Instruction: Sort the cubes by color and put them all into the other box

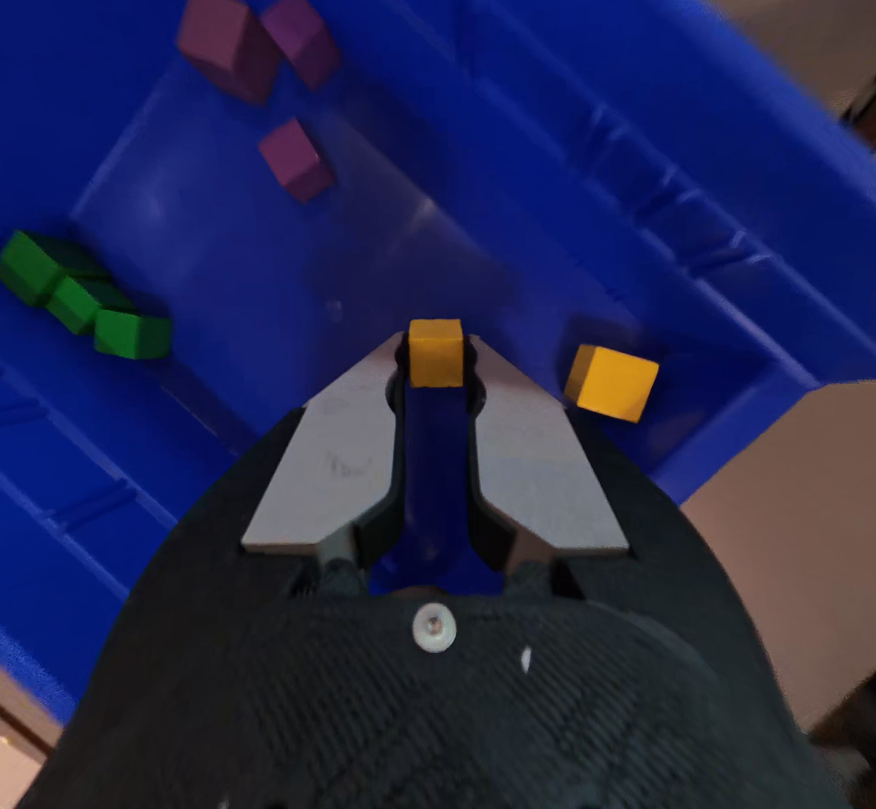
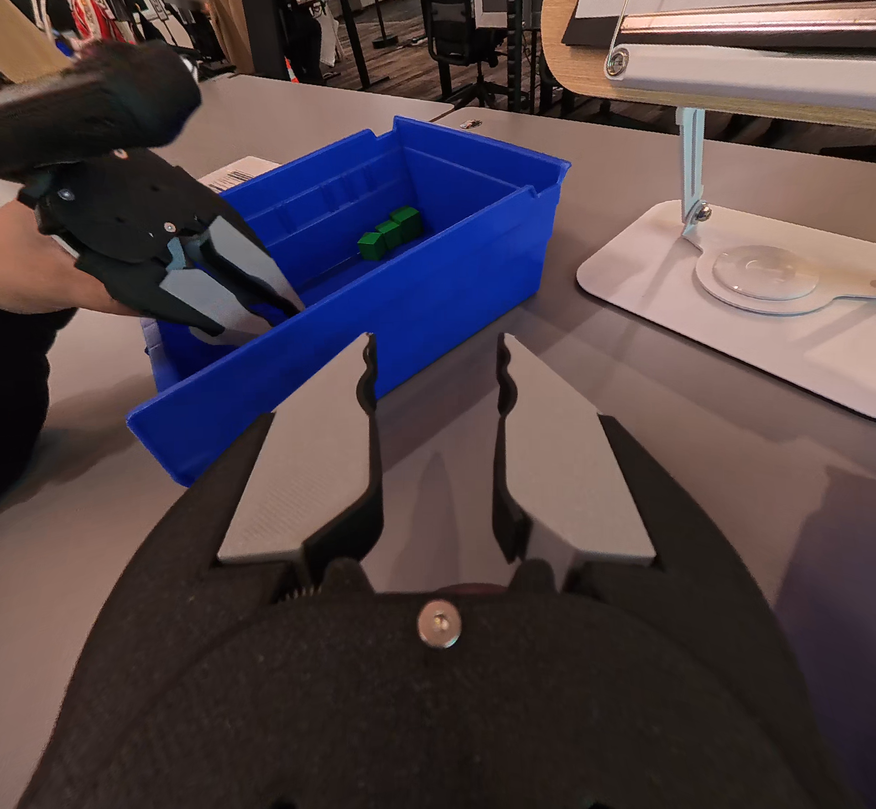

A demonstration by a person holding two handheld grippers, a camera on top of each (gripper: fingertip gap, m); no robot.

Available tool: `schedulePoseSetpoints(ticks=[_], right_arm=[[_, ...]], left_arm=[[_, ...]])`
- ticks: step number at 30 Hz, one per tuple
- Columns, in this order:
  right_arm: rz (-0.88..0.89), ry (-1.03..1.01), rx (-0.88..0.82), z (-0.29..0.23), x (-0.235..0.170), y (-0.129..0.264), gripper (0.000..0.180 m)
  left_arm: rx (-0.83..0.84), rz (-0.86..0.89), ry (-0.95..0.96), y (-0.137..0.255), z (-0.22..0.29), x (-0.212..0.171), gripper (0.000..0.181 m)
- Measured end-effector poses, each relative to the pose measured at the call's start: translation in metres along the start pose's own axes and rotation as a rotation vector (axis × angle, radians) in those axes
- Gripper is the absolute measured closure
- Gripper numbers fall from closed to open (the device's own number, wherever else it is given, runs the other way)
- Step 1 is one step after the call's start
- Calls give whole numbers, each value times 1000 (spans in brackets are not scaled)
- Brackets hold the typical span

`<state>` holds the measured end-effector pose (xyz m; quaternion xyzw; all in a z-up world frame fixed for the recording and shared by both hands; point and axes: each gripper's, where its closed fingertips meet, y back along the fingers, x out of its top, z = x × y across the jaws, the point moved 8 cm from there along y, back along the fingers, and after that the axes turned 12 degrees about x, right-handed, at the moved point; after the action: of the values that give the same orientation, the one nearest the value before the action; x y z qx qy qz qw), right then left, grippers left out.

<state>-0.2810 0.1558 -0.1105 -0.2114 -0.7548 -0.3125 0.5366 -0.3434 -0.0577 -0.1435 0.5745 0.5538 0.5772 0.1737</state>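
In the left wrist view my left gripper [image 1: 435, 345] is shut on a yellow cube [image 1: 435, 352] and holds it inside the blue box [image 1: 592, 89]. A second yellow cube [image 1: 611, 381] lies on the box floor just to its right. Three purple cubes [image 1: 294, 159] lie at the far end and three green cubes [image 1: 80, 300] in a row at the left. In the right wrist view my right gripper [image 2: 435, 350] is open and empty over the table, just outside the blue box's near wall [image 2: 426, 336]. The left gripper [image 2: 279, 312] reaches into the box from the left; the green cubes [image 2: 391, 234] show inside.
The box stands on a grey table [image 2: 640, 430]. A white stand base [image 2: 663, 293] with a sign holder sits to the right. A labelled white sheet [image 2: 237, 172] lies behind the box. A person's hand [image 2: 33, 260] holds the left gripper. Desks and chairs stand beyond.
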Motion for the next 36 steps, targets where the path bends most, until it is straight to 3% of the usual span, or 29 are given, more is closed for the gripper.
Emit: schedulePoseSetpoints(ticks=[1,7,12,23,36], right_arm=[[3,-1,4,-1,0,0,132],[35,-17,61,-5,2,0,131],[73,-68,217,-16,2,-5,127],[111,-208,492,-28,0,-11,123],[122,-280,646,-38,1,-12,126]], left_arm=[[31,47,8,4,-2,4,160],[251,413,-14,29,-4,28,160],[255,704,-104,49,19,44,160],[214,902,-302,63,49,45,160],[182,1014,-392,69,63,44,160]])
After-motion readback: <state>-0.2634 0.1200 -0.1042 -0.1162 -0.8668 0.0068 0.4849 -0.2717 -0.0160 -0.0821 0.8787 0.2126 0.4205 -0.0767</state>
